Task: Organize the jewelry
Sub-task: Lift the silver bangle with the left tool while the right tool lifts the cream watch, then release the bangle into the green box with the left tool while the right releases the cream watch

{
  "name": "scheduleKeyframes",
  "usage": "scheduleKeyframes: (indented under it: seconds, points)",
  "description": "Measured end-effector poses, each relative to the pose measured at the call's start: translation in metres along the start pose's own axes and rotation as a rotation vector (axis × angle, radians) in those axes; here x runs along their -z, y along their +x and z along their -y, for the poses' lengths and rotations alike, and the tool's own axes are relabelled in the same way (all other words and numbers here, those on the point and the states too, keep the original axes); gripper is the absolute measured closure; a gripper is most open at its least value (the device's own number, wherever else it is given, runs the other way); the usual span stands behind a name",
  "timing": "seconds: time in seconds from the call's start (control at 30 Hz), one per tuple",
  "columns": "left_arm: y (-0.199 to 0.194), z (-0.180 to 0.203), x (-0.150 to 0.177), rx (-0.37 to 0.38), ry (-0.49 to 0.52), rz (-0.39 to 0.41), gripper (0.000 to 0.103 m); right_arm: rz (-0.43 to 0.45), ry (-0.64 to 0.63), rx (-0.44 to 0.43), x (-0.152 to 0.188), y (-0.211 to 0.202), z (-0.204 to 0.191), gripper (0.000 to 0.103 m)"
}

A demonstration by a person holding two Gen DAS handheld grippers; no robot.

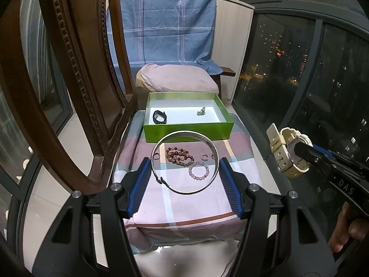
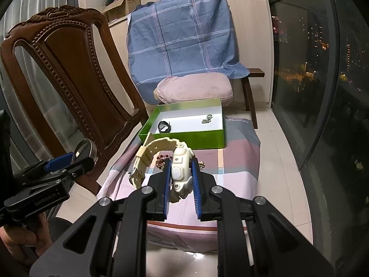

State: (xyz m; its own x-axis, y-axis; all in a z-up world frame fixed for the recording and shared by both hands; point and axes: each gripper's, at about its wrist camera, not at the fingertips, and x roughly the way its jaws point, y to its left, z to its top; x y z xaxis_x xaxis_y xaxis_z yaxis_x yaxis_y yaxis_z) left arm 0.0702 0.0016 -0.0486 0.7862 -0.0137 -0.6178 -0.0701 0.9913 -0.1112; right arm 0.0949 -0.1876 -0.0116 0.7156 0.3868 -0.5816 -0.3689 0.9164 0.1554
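My left gripper [image 1: 184, 165] is shut on a silver bangle [image 1: 213, 149], held above the cloth; it also shows at the left of the right wrist view [image 2: 84, 152]. My right gripper [image 2: 181, 164] is shut on a cream wristwatch [image 2: 181, 173], which also shows in the left wrist view [image 1: 290, 153]. A green box [image 1: 189, 130] holds a black watch [image 1: 159, 117] and a pale green trinket [image 1: 201, 111]. Beaded bracelets [image 1: 180, 155], a pink bead bracelet [image 1: 198, 171] and small rings [image 1: 204, 157] lie on the checked cloth [image 1: 184, 205].
A carved wooden chair back [image 2: 57, 78] stands close on the left. Behind the box is a chair with a pink cushion [image 2: 196, 87] and a blue plaid cloth [image 2: 184, 37]. A dark window [image 2: 322, 69] runs along the right. Cardboard boxes [image 2: 124, 0] sit at the back.
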Motion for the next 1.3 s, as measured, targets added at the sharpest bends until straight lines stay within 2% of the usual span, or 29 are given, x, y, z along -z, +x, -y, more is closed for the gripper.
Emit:
scheduleKeyframes:
  seconds: [0.2, 0.33, 0.43, 0.57, 0.63, 0.77, 0.83, 0.9, 0.97, 1.03, 1.07, 1.1, 1.17, 1.2, 1.23, 1.3]
  points:
    - [0.020, 0.000, -0.013, 0.015, 0.006, -0.020, 0.043, -0.012, -0.008, -0.001, -0.009, 0.020, 0.004, 0.086]
    - [0.047, 0.000, -0.051, 0.031, 0.013, -0.011, 0.043, 0.015, -0.029, 0.009, -0.034, 0.041, 0.010, 0.085]
    - [0.079, -0.002, -0.083, 0.045, 0.000, -0.011, 0.043, 0.038, -0.052, 0.017, -0.068, 0.077, 0.018, 0.085]
    - [0.151, -0.006, -0.127, 0.046, -0.016, -0.046, 0.043, -0.002, -0.066, 0.051, -0.101, 0.148, 0.034, 0.085]
    - [0.200, -0.012, -0.142, 0.040, -0.041, -0.101, 0.043, -0.032, -0.064, 0.058, -0.111, 0.183, 0.043, 0.085]
    - [0.280, -0.025, -0.151, -0.011, -0.056, -0.190, 0.043, -0.123, -0.064, 0.070, -0.117, 0.257, 0.058, 0.086]
    - [0.314, -0.033, -0.150, -0.013, -0.079, -0.244, 0.043, -0.153, -0.071, 0.100, -0.115, 0.281, 0.061, 0.085]
    - [0.337, -0.040, -0.147, -0.003, -0.105, -0.280, 0.042, -0.177, -0.065, 0.107, -0.114, 0.302, 0.067, 0.085]
    - [0.348, -0.042, -0.148, 0.020, -0.120, -0.288, 0.036, -0.199, -0.066, 0.124, -0.111, 0.318, 0.072, 0.083]
    - [0.340, -0.045, -0.150, 0.014, -0.119, -0.269, 0.017, -0.173, -0.049, 0.143, -0.113, 0.317, 0.078, 0.063]
    - [0.324, -0.047, -0.154, 0.021, -0.119, -0.239, 0.015, -0.152, -0.036, 0.138, -0.114, 0.309, 0.079, 0.048]
    - [0.309, -0.048, -0.156, 0.030, -0.117, -0.218, 0.014, -0.110, -0.016, 0.129, -0.117, 0.294, 0.080, 0.038]
    - [0.251, -0.053, -0.159, 0.052, -0.106, -0.137, 0.011, -0.015, 0.011, 0.114, -0.121, 0.248, 0.081, 0.034]
    - [0.221, -0.055, -0.157, 0.050, -0.100, -0.085, 0.006, 0.021, 0.024, 0.101, -0.121, 0.222, 0.081, 0.030]
    - [0.177, -0.057, -0.150, 0.023, -0.085, -0.003, 0.004, 0.058, 0.041, 0.087, -0.118, 0.191, 0.081, 0.027]
    - [0.122, -0.057, -0.135, -0.009, -0.062, 0.084, 0.004, 0.114, 0.054, 0.069, -0.108, 0.138, 0.079, 0.016]
